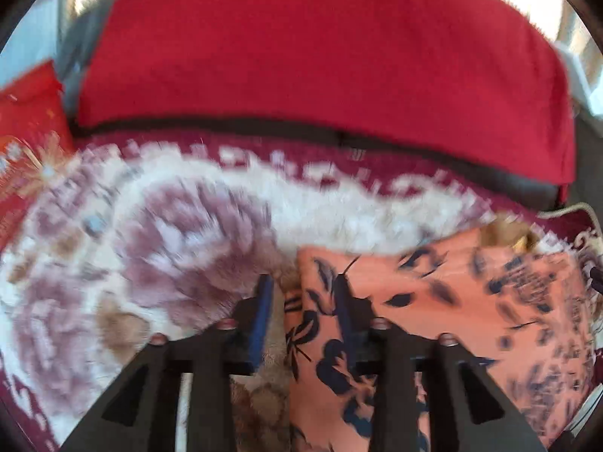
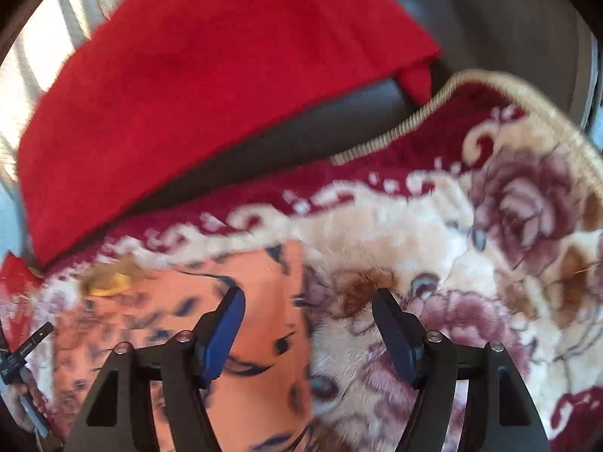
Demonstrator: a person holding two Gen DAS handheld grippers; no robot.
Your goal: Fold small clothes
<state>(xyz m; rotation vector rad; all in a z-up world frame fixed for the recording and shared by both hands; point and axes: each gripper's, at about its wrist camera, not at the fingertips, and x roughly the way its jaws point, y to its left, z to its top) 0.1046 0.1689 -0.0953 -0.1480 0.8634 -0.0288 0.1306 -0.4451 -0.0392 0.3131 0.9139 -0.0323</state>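
Note:
An orange garment with a dark blue leaf print (image 1: 444,301) lies flat on a plush floral blanket (image 1: 150,233). My left gripper (image 1: 305,282) is open and straddles the garment's left edge, its right finger (image 1: 345,301) over the cloth. In the right wrist view the same garment (image 2: 226,320) lies lower left. My right gripper (image 2: 307,297) is open wide and straddles the garment's right edge, its left finger (image 2: 226,324) over the cloth. Neither gripper holds anything. Both views are blurred.
A red fleece cloth (image 1: 320,45) drapes over a dark sofa back (image 2: 301,132) behind the blanket (image 2: 471,245). A red patterned cushion (image 1: 26,132) is at far left. The left gripper's body (image 2: 19,361) shows at the right wrist view's left edge.

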